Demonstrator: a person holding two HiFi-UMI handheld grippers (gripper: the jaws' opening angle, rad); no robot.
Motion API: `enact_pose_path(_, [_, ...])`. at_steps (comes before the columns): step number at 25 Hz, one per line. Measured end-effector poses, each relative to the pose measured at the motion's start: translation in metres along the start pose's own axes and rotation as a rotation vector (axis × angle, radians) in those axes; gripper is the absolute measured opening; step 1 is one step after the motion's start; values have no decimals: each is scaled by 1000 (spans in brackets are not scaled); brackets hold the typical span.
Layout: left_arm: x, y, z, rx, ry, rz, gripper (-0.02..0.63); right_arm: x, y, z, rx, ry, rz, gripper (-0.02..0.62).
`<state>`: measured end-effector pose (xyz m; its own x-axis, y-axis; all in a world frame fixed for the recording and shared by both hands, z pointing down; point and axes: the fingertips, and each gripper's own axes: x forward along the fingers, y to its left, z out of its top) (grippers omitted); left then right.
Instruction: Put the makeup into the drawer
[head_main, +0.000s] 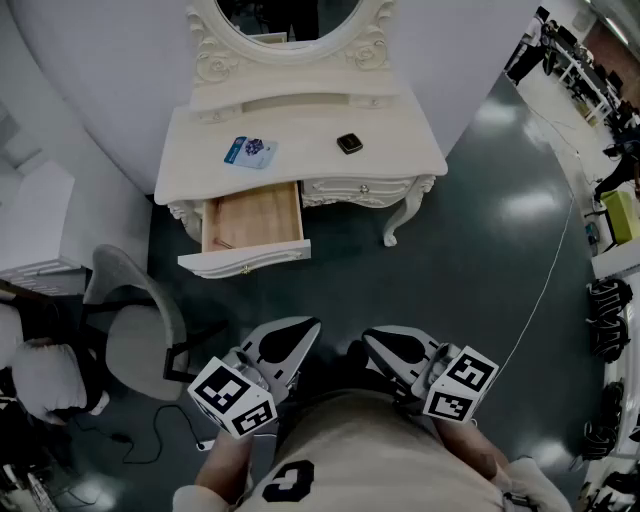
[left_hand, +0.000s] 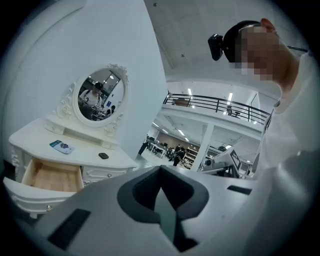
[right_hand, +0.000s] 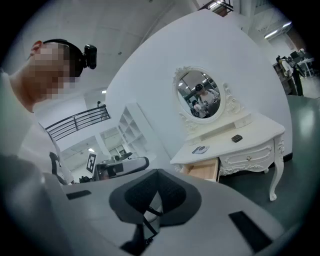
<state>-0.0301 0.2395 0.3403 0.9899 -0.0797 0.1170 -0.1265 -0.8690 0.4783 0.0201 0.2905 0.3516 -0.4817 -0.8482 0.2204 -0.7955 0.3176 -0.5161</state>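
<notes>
Makeup: small dark square compact (head_main: 349, 143) and flat blue-and-white packet (head_main: 249, 152), both on top of white carved dressing table (head_main: 400, 150), well ahead of my grippers and out of reach. Light wooden drawer (head_main: 252, 218) stands pulled open below packet, ahead of left gripper (head_main: 300, 330); I judge it ready for items to drop straight in. Right gripper (head_main: 380, 342) alongside; both far back from table, approach not begun. Jaws of each pressed together, nothing between them, touching nothing.
</notes>
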Motion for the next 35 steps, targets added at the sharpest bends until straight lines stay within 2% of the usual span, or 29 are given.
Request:
enact_pose_path(4, [0,5,-1,-7,5,-2,52,-1,1,-5,-1,-2,-22,26])
enact_pose_path(9, [13,-12,-2,29,27,-40,52,-5,-5,-4,7,-29,-32,26])
enact_pose_path(16, [42,-39,-6,51,53,-48,52,-27,-33,11,51,-101,-38,28])
enact_pose_path(21, [73,-56,-1,83,59,-40,52,-45,-56,23,61,-115,-25,28])
enact_pose_path(25, [97,-68,9,38,29,-44,52,-61,-79,32,72,-109,-21,28])
enact_pose_path(31, [133,-79,8,86,41,3,52,-82,-105,46,75,-117,35,28])
enact_pose_path(35, [153,-88,1,74,50,40,52,-94,-118,50,70,-102,76,28])
